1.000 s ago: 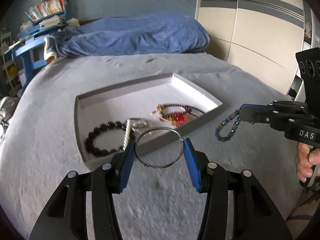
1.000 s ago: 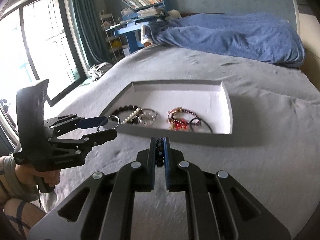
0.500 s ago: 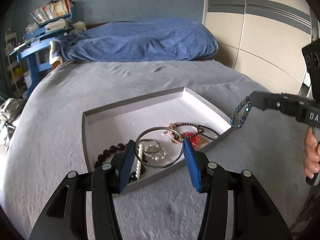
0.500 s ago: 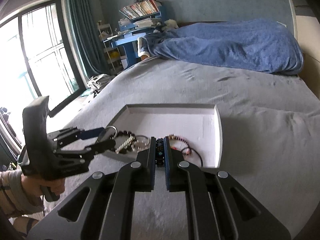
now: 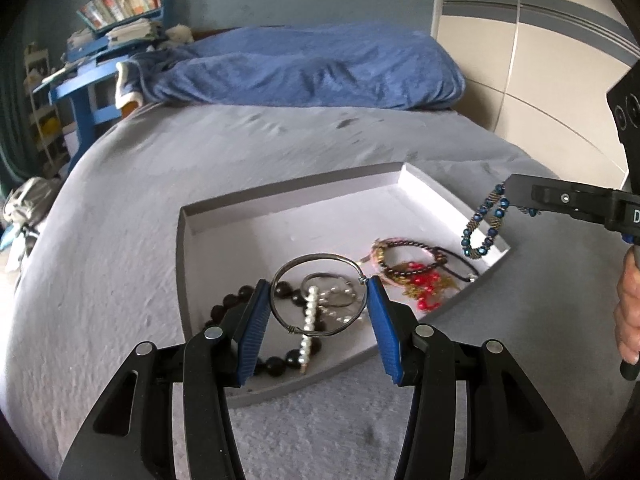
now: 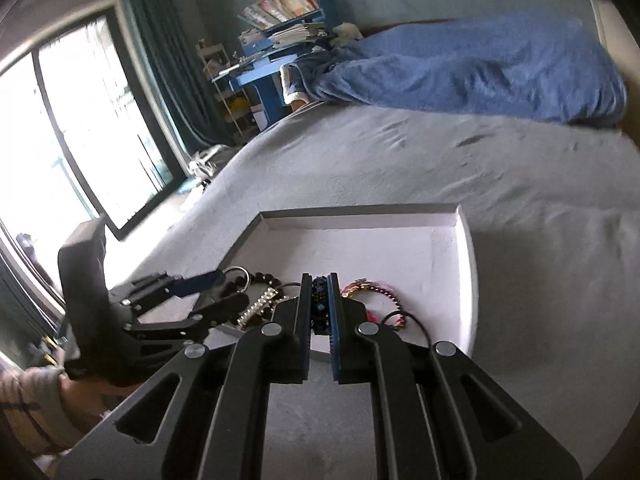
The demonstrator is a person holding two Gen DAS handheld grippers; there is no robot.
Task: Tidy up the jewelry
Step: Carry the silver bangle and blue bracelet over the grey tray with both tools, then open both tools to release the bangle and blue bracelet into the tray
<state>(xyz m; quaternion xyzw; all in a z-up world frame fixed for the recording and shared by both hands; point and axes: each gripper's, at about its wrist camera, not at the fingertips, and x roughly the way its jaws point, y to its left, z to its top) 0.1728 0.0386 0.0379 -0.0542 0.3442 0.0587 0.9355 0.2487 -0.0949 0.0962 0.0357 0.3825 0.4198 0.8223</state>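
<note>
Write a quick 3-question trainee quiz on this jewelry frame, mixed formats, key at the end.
1. True or false: the left gripper carries a wire bangle between its jaws.
2. Which piece hangs from the right gripper? A) pearl bracelet B) blue beaded bracelet C) black bead bracelet
3. Fill in: the black bead bracelet lies inside the ____.

Key: 1 true; 2 B; 3 tray
</note>
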